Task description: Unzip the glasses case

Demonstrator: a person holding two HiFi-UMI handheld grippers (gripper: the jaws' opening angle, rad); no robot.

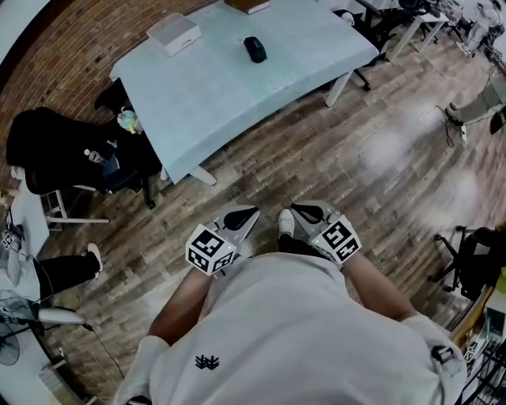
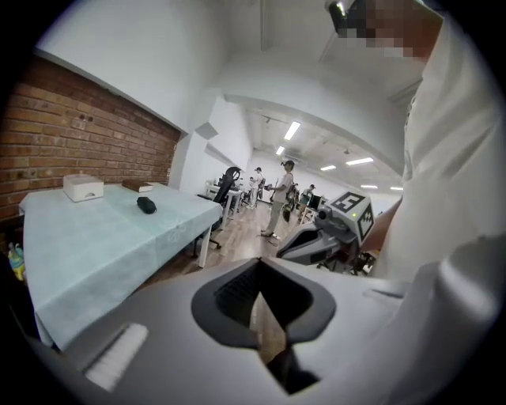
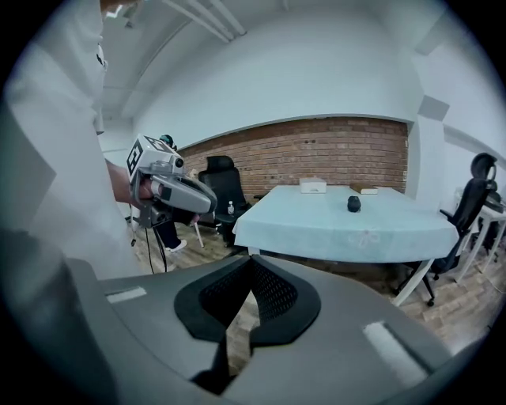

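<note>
The glasses case (image 1: 254, 49) is a small black oval lying on the far part of a table (image 1: 205, 95) covered in pale blue cloth. It also shows as a dark lump in the left gripper view (image 2: 146, 206) and in the right gripper view (image 3: 353, 204). Both grippers are held close to the person's body, over the wooden floor and well short of the table. My left gripper (image 1: 247, 215) is shut, jaws together and nothing between them (image 2: 259, 263). My right gripper (image 1: 299, 211) is shut and empty too (image 3: 251, 261).
A white box (image 1: 174, 33) and a brown book (image 1: 247, 5) lie on the table's far side. A black chair (image 1: 59, 154) draped with dark clothing stands left of the table, a small bottle (image 1: 126, 120) beside it. People (image 2: 281, 198) stand far down the room.
</note>
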